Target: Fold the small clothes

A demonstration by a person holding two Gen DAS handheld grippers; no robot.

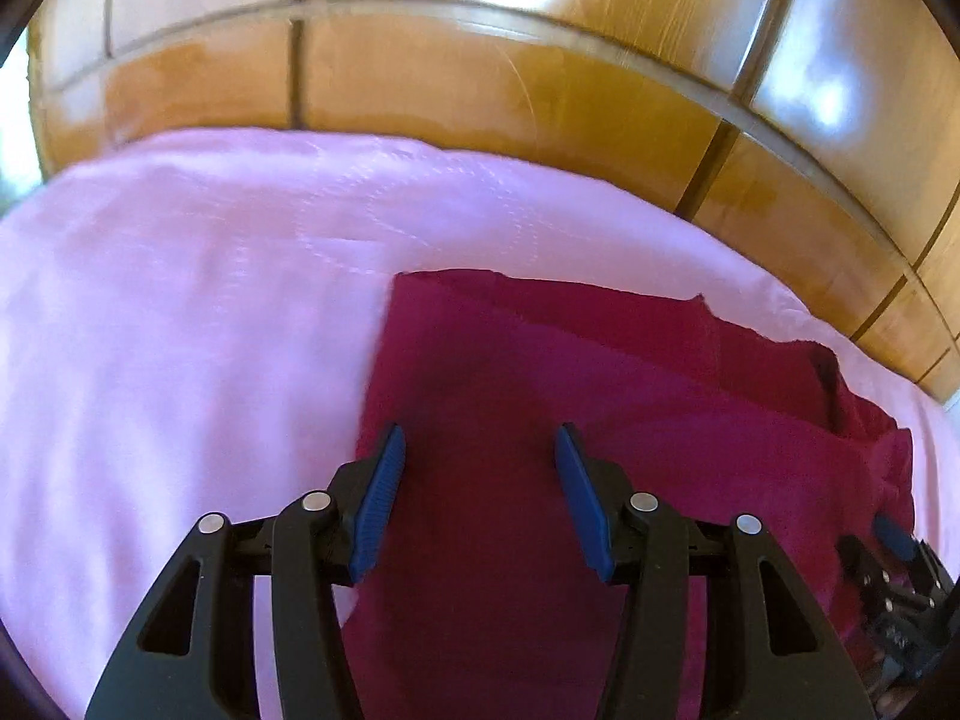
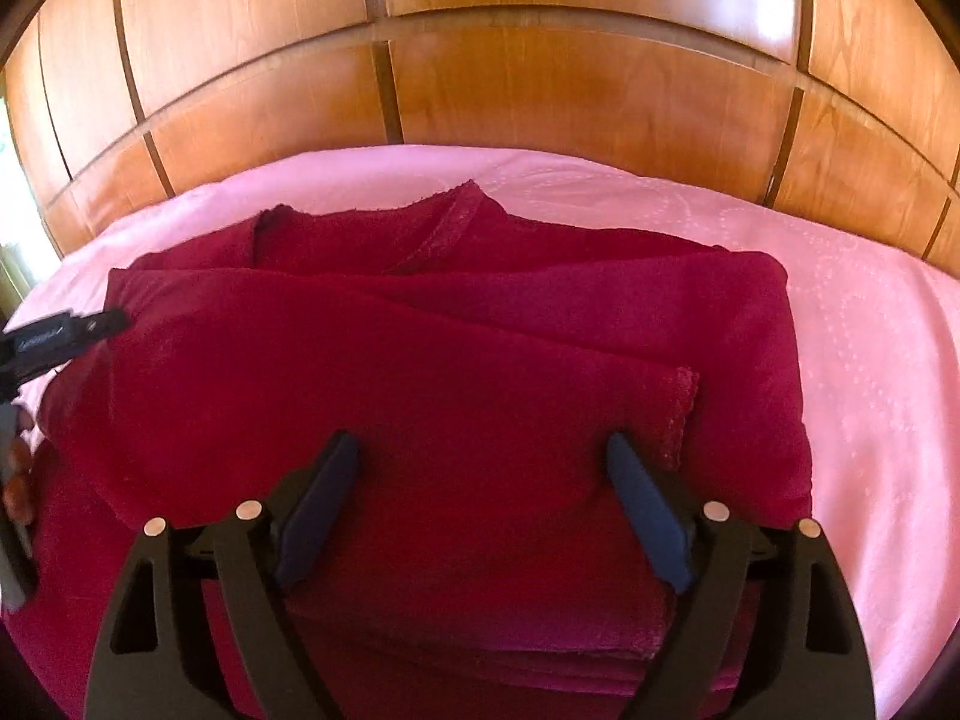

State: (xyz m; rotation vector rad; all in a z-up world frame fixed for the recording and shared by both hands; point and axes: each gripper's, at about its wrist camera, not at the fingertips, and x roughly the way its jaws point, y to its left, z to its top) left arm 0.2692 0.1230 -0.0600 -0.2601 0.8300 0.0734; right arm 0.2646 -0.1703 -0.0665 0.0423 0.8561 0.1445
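A dark red garment (image 2: 420, 372) lies on a bed covered with a pink sheet (image 1: 180, 312), folded over on itself into a broad, layered slab. Its left edge runs straight and clean; toward the far side a neckline with a stitched trim (image 2: 456, 222) shows, and on the right a hemmed corner (image 2: 681, 414) rests on top of the layers.

The left tool (image 1: 479, 450) hangs over the garment's near left part, its blue pads (image 1: 384, 498) parted with nothing caught between them. The right tool (image 2: 483, 456) is over the near middle of the cloth, spread wide and released, with only flat fabric under the gap.

Beyond the bed rises a glossy wooden panelled wall (image 2: 540, 90), catching bright glare. The sheet to the right of the garment is bare.
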